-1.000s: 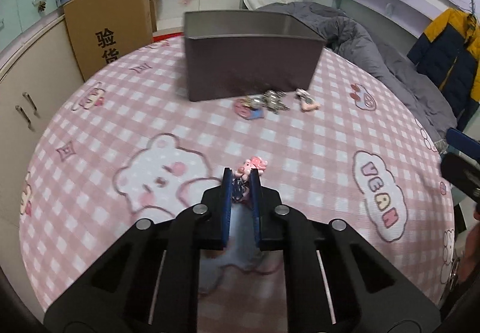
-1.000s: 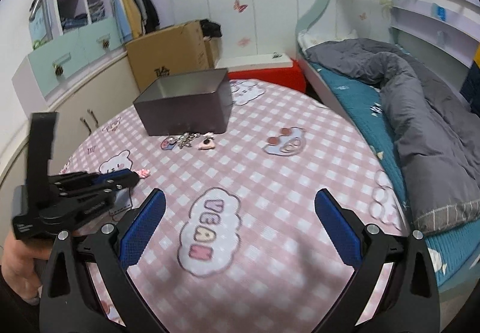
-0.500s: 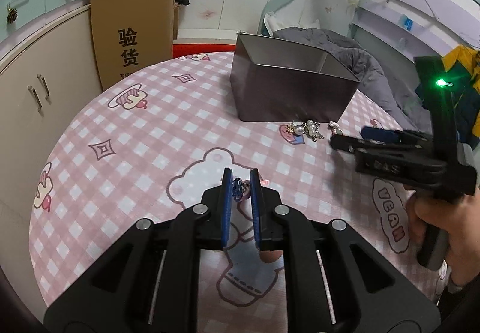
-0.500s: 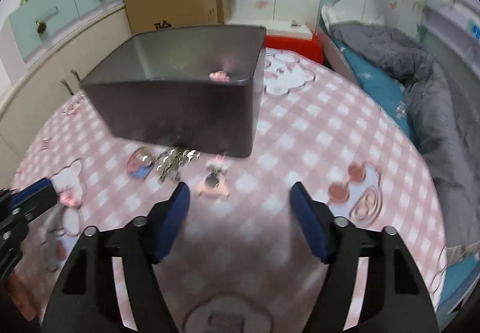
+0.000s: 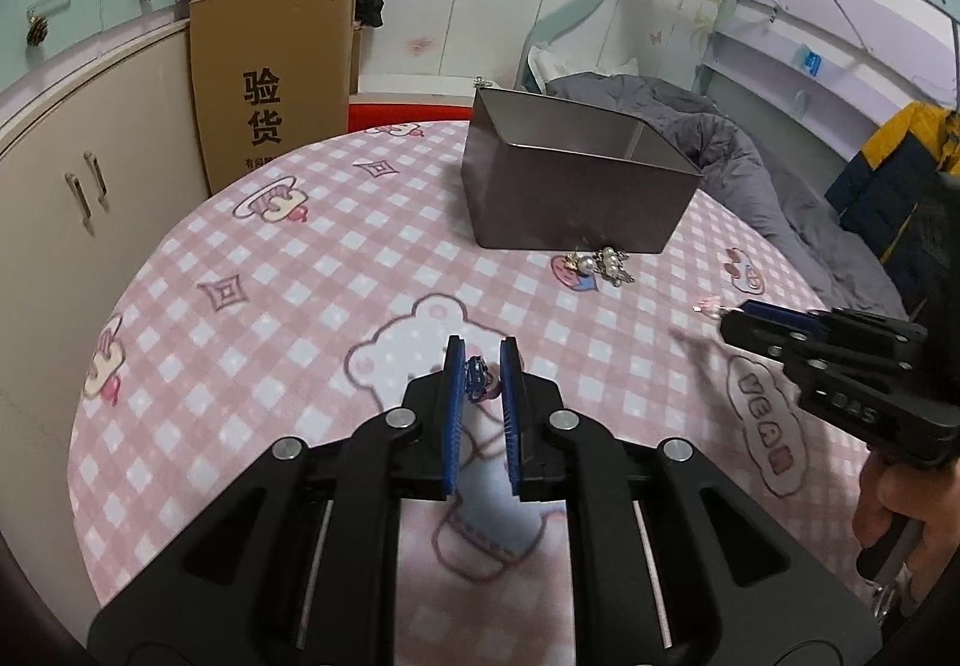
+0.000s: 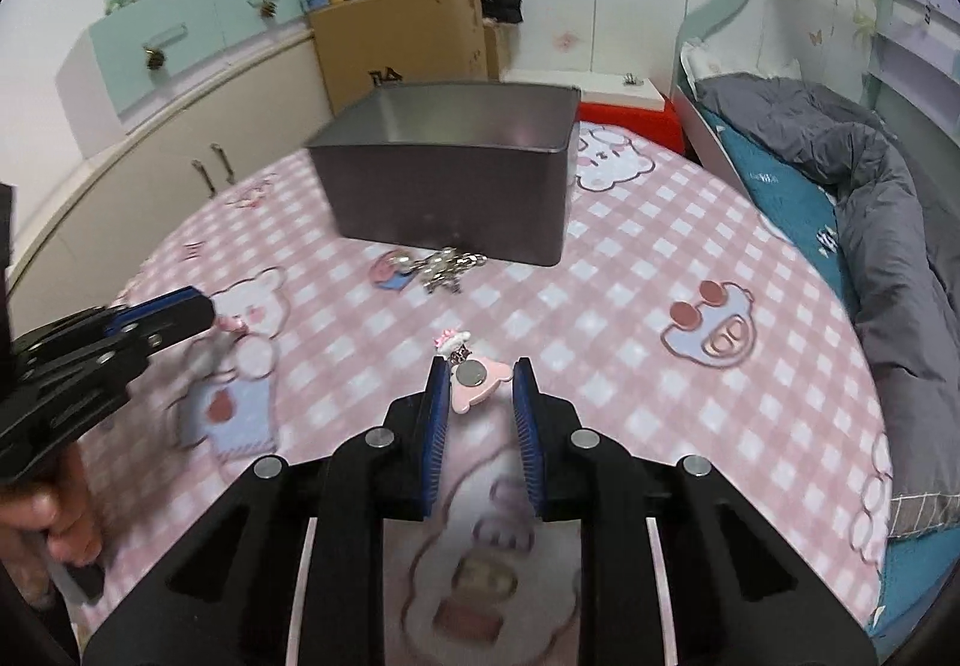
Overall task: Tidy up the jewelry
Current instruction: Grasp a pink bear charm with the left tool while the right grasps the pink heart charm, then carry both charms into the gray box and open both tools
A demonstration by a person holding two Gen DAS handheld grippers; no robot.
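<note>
Jewelry sits in three places. In the left wrist view our left gripper (image 5: 483,375) has its blue pads drawn close on a small dark charm (image 5: 477,371) at centre frame, above the pink checked tablecloth (image 5: 312,270). In the right wrist view our right gripper (image 6: 477,387) is narrowed around a pink clip (image 6: 474,384) at centre, though a sliver of gap shows on each side, so we cannot tell whether it truly grips. A loose cluster of pearl pieces (image 6: 441,267) lies on the cloth just in front of the grey metal box (image 6: 450,186), which stands in the upper middle of both views.

We judge both pieces are headed for the box. The risks: the charm is pinched only at the pad tips and could swing free if we tilt or jerk; the pink clip may slide out if the pads are not fully seated; and two grippers converging on one opening could knock each other or the rim.
</note>
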